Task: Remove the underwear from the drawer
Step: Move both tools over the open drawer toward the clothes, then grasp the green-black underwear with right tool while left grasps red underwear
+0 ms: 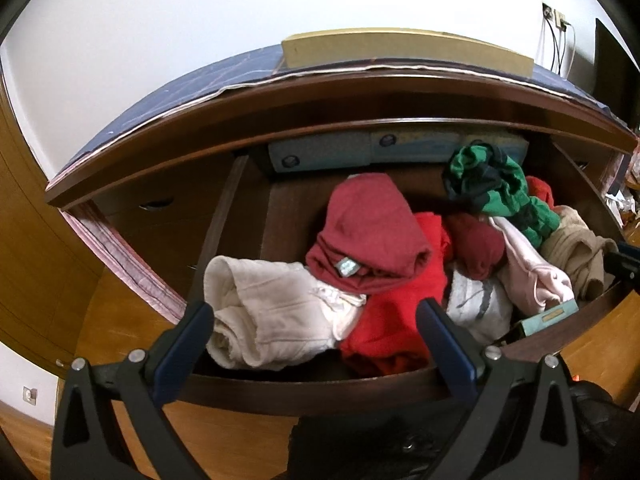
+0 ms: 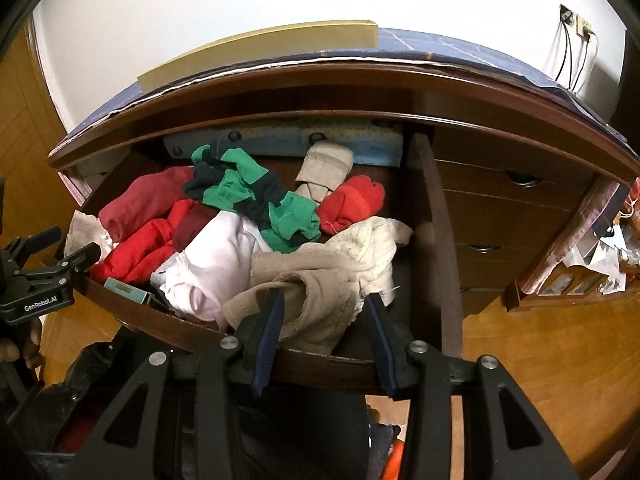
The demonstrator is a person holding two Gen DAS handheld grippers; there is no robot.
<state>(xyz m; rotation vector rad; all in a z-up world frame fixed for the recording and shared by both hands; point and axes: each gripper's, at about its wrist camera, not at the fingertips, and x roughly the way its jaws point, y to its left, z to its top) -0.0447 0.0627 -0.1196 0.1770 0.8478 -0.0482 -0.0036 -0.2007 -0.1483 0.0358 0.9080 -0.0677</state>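
The pulled-out wooden drawer (image 1: 320, 384) (image 2: 120, 304) is full of crumpled underwear. My left gripper (image 1: 316, 320) stands open over the front rim, with a cream piece (image 1: 272, 312) and a bright red piece (image 1: 400, 320) lying between its fingers, untouched. A dark red piece (image 1: 372, 232) lies behind them. My right gripper (image 2: 326, 304) is shut on beige underwear (image 2: 316, 300) (image 1: 576, 248) at the drawer's right front; the cloth bunches between the pads and droops over the rim. Green-and-dark underwear (image 2: 248, 196) (image 1: 500, 184) lies on top of the pile. The left gripper (image 2: 76, 244) shows at the left edge of the right wrist view.
A pale pink garment (image 2: 216, 264) and a teal box (image 2: 128, 290) sit at the front rim. Closed drawers (image 2: 500, 216) stand to the right. A tan box (image 1: 400, 48) rests on the cloth-covered dresser top. A black bag (image 2: 100, 380) lies on the wooden floor below.
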